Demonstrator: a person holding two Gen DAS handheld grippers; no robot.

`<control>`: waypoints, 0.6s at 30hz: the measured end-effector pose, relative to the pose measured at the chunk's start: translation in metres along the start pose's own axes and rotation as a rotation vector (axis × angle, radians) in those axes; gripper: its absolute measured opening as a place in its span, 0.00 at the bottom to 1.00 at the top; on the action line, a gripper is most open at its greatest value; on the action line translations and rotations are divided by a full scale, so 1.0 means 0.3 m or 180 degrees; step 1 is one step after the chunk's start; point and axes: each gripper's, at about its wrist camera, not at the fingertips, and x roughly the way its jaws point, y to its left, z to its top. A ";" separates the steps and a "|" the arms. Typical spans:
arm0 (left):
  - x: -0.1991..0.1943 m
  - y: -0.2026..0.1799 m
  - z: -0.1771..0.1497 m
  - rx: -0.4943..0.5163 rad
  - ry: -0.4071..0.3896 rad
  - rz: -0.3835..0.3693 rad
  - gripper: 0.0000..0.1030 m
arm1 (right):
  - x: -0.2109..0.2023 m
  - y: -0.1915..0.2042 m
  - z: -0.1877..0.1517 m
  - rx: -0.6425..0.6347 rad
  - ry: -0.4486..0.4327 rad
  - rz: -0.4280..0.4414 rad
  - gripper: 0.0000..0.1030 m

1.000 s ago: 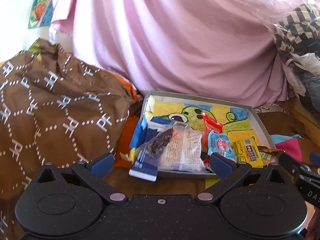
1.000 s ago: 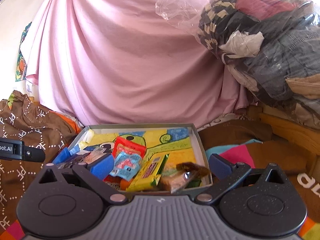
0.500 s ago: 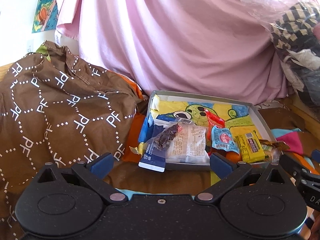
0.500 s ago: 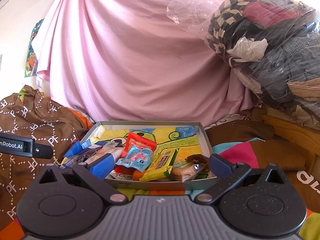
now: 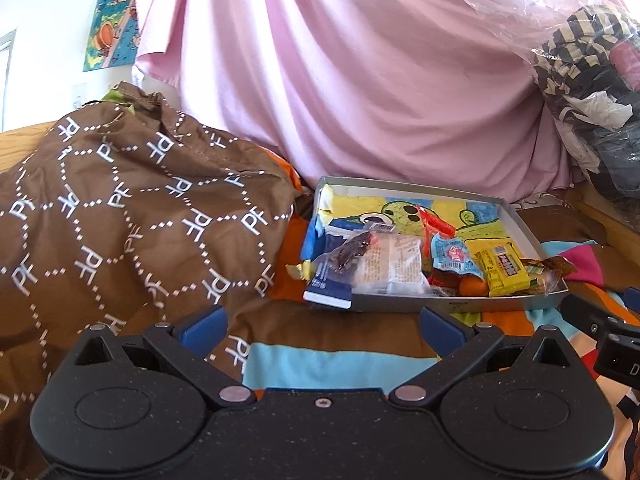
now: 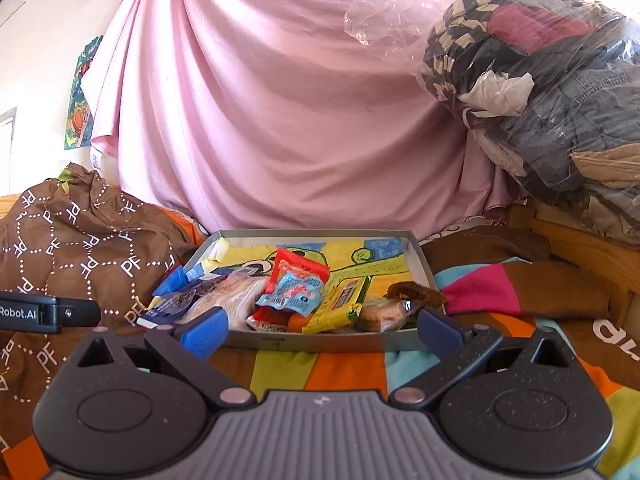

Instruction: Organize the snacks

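Observation:
A shallow grey tray (image 5: pixel 516 302) (image 6: pixel 304 342) with a cartoon-printed floor lies on the striped bedspread. Several snack packets fill its near half: a clear white packet (image 5: pixel 394 266) (image 6: pixel 230 294), a blue packet (image 5: pixel 454 258) (image 6: pixel 294 294), a red one (image 6: pixel 298 268), a yellow bar (image 5: pixel 502 270) (image 6: pixel 340 306), a brown wrapper (image 6: pixel 414 294). A blue-and-white packet (image 5: pixel 330 294) hangs over the tray's near left corner. My left gripper (image 5: pixel 322 328) is open, empty, just short of the tray. My right gripper (image 6: pixel 320 330) is open too, its fingers straddling the tray's near rim.
A brown patterned cloth (image 5: pixel 120 216) is heaped left of the tray. A pink sheet (image 6: pixel 280 120) hangs behind. A clear bag of clothes (image 6: pixel 540 80) sits on a wooden ledge at right. Striped bedspread (image 6: pixel 500 292) extends right of the tray.
Both grippers have pulled back and away from the tray, which now looks smaller and farther. More bedspread shows in front of it. Both stay open and empty.

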 end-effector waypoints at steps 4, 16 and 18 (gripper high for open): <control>-0.020 0.014 -0.029 0.0018 0.0002 0.0032 0.99 | -0.025 0.008 -0.017 0.0021 0.0022 -0.0005 1.00; -0.093 0.041 -0.126 0.0042 0.0137 0.0143 0.99 | -0.096 0.030 -0.069 0.0070 0.0184 -0.0029 1.00; -0.099 0.051 -0.139 0.0020 0.0173 0.0146 0.99 | -0.105 0.037 -0.073 0.0062 0.0200 -0.0028 1.00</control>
